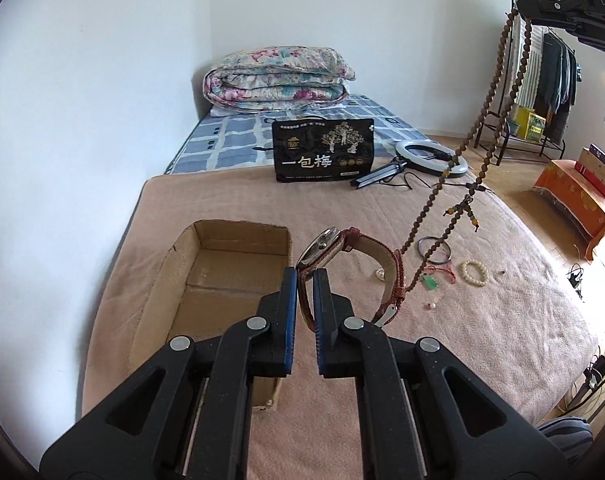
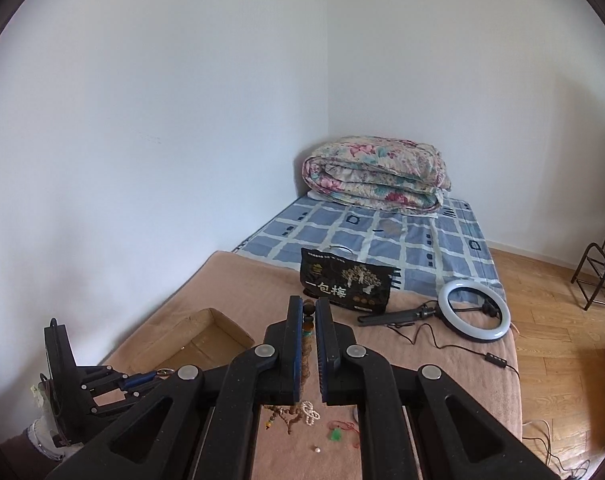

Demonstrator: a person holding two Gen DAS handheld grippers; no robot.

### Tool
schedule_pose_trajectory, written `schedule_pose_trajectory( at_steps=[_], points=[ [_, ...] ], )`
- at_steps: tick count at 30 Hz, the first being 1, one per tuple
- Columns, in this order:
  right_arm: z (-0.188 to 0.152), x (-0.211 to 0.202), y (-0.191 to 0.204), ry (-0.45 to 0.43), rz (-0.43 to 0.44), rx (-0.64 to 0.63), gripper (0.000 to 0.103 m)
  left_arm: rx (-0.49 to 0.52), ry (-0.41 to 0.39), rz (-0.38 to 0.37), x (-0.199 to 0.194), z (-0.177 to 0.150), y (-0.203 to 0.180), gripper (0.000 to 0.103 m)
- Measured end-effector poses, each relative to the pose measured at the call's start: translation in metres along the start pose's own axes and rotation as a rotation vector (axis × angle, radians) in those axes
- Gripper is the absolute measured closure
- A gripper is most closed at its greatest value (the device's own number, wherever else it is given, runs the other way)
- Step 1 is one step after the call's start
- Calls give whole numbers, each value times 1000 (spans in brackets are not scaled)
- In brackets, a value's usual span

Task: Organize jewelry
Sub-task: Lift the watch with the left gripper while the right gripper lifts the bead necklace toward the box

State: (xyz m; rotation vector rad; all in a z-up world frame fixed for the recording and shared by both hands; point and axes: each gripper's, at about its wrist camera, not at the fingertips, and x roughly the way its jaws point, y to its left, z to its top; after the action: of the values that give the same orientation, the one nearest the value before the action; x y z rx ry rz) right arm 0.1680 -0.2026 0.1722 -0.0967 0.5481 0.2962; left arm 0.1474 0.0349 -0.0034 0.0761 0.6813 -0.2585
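My left gripper (image 1: pixel 305 274) is shut on the red-brown strap of a silver-cased watch (image 1: pixel 320 245), held above the tan blanket just right of an open cardboard box (image 1: pixel 190 256). High at the right, my right gripper (image 1: pixel 542 10) is shut on a long brown bead necklace (image 1: pixel 498 92) that hangs down to the blanket. In the right wrist view the beads (image 2: pixel 308 322) sit between the shut right gripper (image 2: pixel 309 302), and the left gripper (image 2: pixel 150 377) is low at the left by the box (image 2: pixel 206 340). A black bangle (image 1: pixel 434 250), a cream bead bracelet (image 1: pixel 475 273) and a green pendant (image 1: pixel 432 282) lie loose.
A black snack bag (image 1: pixel 324 150) and a ring light (image 1: pixel 432 156) lie further back on the bed, with a folded floral quilt (image 1: pixel 278 80) by the wall. A clothes rack (image 1: pixel 542 80) and an orange-covered low stand (image 1: pixel 578 196) are to the right on the wooden floor.
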Motion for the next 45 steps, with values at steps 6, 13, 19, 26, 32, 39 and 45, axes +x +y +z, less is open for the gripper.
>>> schedule_pose_trajectory(
  at_steps=[6, 13, 19, 26, 32, 39, 45],
  points=[
    [25, 32, 36, -2, 56, -34, 99, -39, 11, 45, 2, -5, 36, 97],
    [54, 55, 72, -23, 102, -66, 99, -79, 23, 78, 8, -12, 70, 97],
    [75, 70, 105, -44, 135, -97, 99, -111, 40, 92, 18, -20, 92, 97],
    [77, 106, 135, -25, 164, -117, 99, -145, 69, 106, 31, -33, 115, 97],
    [56, 154, 144, 45, 179, -112, 99, -173, 108, 110, 47, -50, 129, 97],
    [27, 204, 140, 126, 165, -104, 99, -195, 143, 110, 63, -65, 138, 97],
    [2, 237, 141, 200, 180, -92, 99, -195, 172, 104, 76, -73, 136, 97]
  ],
)
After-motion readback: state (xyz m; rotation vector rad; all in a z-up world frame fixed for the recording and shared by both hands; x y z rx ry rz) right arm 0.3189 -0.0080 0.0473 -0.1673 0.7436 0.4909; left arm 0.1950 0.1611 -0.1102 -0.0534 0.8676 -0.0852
